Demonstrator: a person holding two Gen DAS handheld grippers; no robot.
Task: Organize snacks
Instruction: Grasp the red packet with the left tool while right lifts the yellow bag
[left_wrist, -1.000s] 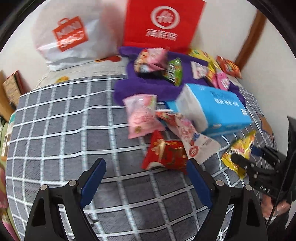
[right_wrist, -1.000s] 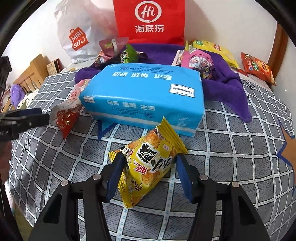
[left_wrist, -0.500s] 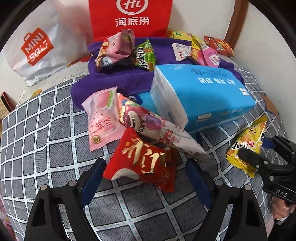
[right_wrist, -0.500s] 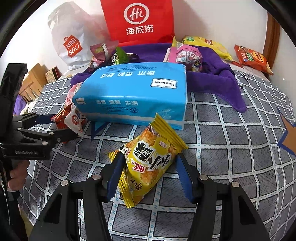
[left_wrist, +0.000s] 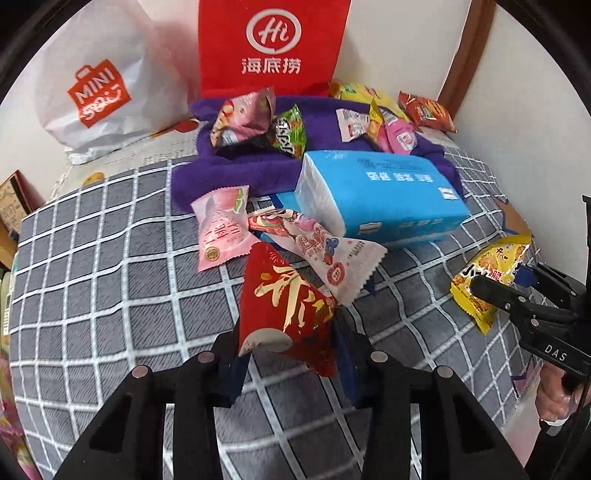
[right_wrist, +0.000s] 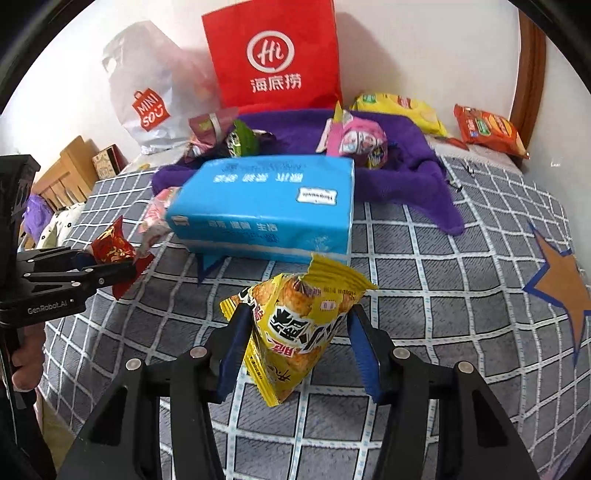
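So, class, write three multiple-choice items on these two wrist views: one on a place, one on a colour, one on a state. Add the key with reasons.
1. Where does the blue tissue pack lie?
A. Inside the red bag
B. On the checked cover, its far edge on the purple cloth
C. Between gripper fingers

2. What colour is the packet in the left gripper?
A. Red
B. Green
C. Blue

3. How is the yellow snack packet?
A. Flat on the purple cloth
B. Between the right gripper's fingers
C. Under the white bag

Key: B, it rests on the checked cover against the purple cloth; A, the red packet is pinched there; B, the right gripper has its fingers closing either side of it.
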